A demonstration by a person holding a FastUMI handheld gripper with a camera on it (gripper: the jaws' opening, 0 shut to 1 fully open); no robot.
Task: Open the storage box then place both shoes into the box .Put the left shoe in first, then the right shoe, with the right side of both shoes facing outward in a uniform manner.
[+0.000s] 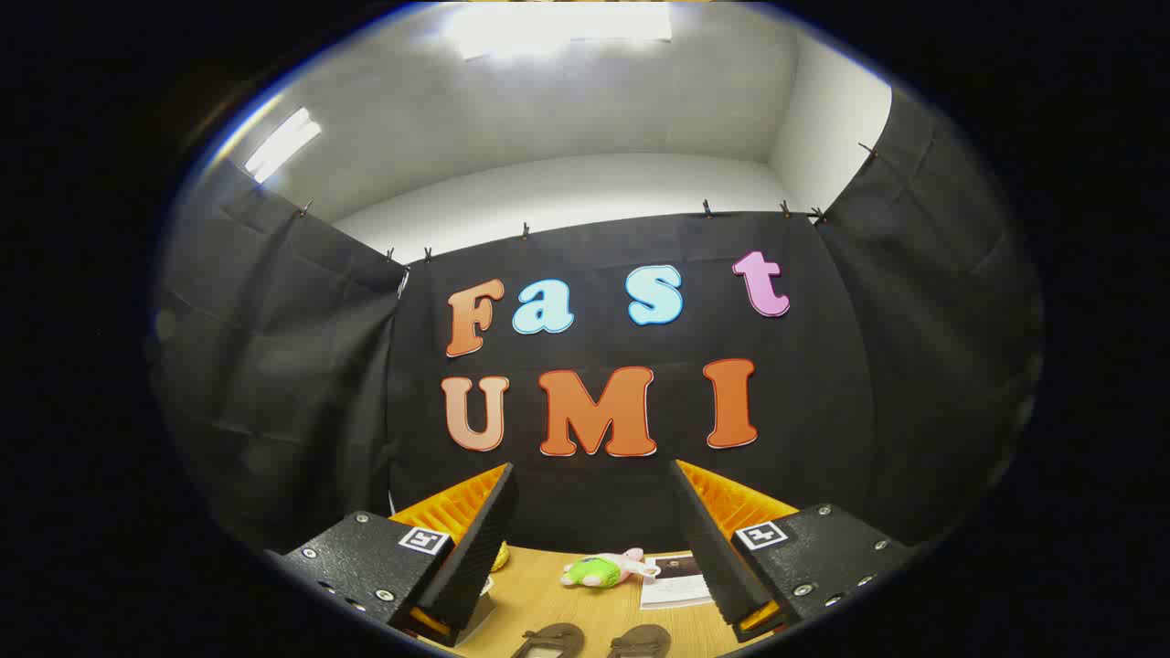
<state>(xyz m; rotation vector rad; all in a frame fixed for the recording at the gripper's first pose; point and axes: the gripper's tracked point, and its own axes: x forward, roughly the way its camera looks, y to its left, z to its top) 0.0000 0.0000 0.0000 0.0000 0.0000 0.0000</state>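
Between the spread fingers of the tongs (592, 525), which stand wide apart and hold nothing, the wooden surface (585, 612) begins just below and ahead. Nearest of all, right at the bottom of the view between the fingers, lie the two shoes: the one on the left (550, 640) and the one on the right (640, 641), side by side and slightly apart, dark brown and low, seen only in part, so their heels or toes cannot be told apart for certain. They look like flat, light slip-ons with soft uppers, likely to bend if pinched at the middle; the firmer rim of the opening or the heel edge would seem the safer place to grip, and the sole may slide on the smooth wood. A little farther on, between the fingers, rests a small green and pink plush toy (601, 570), soft and easily knocked, and just to its right a printed leaflet (675, 579) lies flat. A yellow object (500, 555) peeps out by the left finger, too hidden to name. The storage box cannot be made out here. Room to move seems fair: bare wood lies around the shoes, though the toy and leaflet crowd the ground beyond them. Farthest off hangs the booth's black cloth wall (850, 384), closing the back and both sides.
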